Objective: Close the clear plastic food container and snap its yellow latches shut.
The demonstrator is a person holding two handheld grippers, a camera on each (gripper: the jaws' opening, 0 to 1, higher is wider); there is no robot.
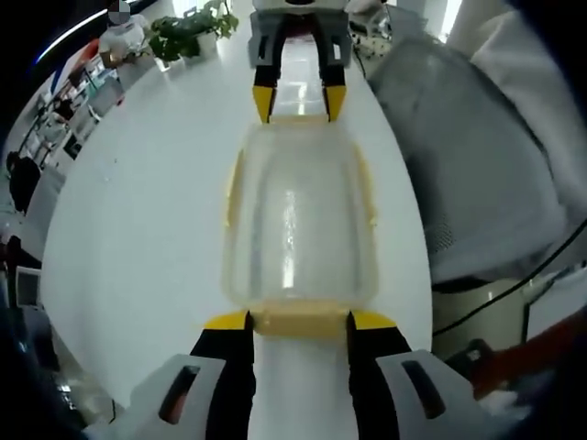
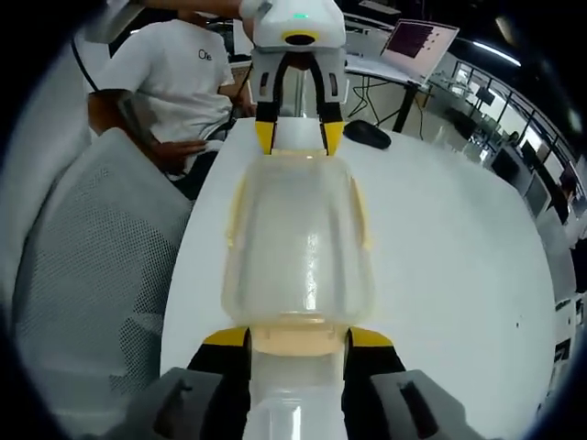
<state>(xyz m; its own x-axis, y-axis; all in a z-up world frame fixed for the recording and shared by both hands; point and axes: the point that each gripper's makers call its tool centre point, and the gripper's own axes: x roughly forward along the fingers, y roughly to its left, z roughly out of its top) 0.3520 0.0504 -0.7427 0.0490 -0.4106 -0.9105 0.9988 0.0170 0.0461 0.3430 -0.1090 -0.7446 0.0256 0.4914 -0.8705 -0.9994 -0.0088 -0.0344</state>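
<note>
The clear plastic container (image 1: 298,220) (image 2: 298,238) lies lengthwise on the white table (image 1: 138,202) between my two grippers, which face each other. Its lid looks seated on it. Pale yellow latches run along both long sides (image 1: 231,192) (image 2: 360,215). My left gripper (image 1: 300,321) (image 2: 298,137) is open, its yellow-tipped jaws flanking one end latch (image 1: 298,319). At the opposite end, my right gripper (image 2: 298,337) (image 1: 299,103) is open too, and its jaws straddle the other end latch (image 2: 295,339). I cannot tell whether the latches are snapped down.
A grey mesh chair (image 1: 477,165) (image 2: 92,293) stands against one long edge of the table. A person in a white shirt (image 2: 183,73) sits beyond it. A laptop (image 2: 417,41), a black mouse (image 2: 367,133) and a potted plant (image 1: 188,37) stand further off.
</note>
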